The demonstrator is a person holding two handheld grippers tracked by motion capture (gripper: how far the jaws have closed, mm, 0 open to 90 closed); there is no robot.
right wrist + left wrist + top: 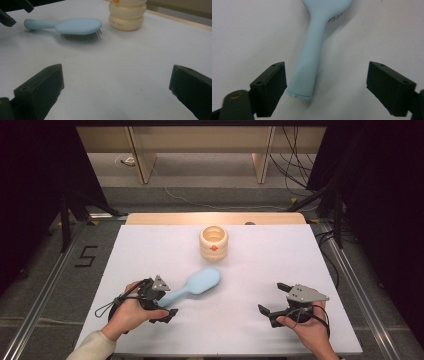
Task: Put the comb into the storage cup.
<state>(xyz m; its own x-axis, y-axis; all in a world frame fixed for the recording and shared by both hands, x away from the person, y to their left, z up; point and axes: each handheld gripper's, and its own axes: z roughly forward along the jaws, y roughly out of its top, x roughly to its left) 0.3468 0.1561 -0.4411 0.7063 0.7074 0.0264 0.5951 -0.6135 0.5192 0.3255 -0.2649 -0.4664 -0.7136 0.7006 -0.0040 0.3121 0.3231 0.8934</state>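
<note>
Your left hand lay low at near-left of table, wrist bent inward, left gripper aimed along brush handle. Jaws stood wide apart; handle end sat between them, closer to one jaw, pads not pressing. Brush lay bristles down mid-table, head toward cream pot. Your right hand rested near-right, right gripper spread wide, empty, well apart from brush.

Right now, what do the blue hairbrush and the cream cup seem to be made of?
Hairbrush: probably matte plastic, with a smooth, evenly pale blue back and handle; the bristles look like thin dark pins, material unclear. Cream cup: likely glossy ceramic or hard plastic, with ribbed rounded walls showing soft highlights; I cannot tell which.
</note>
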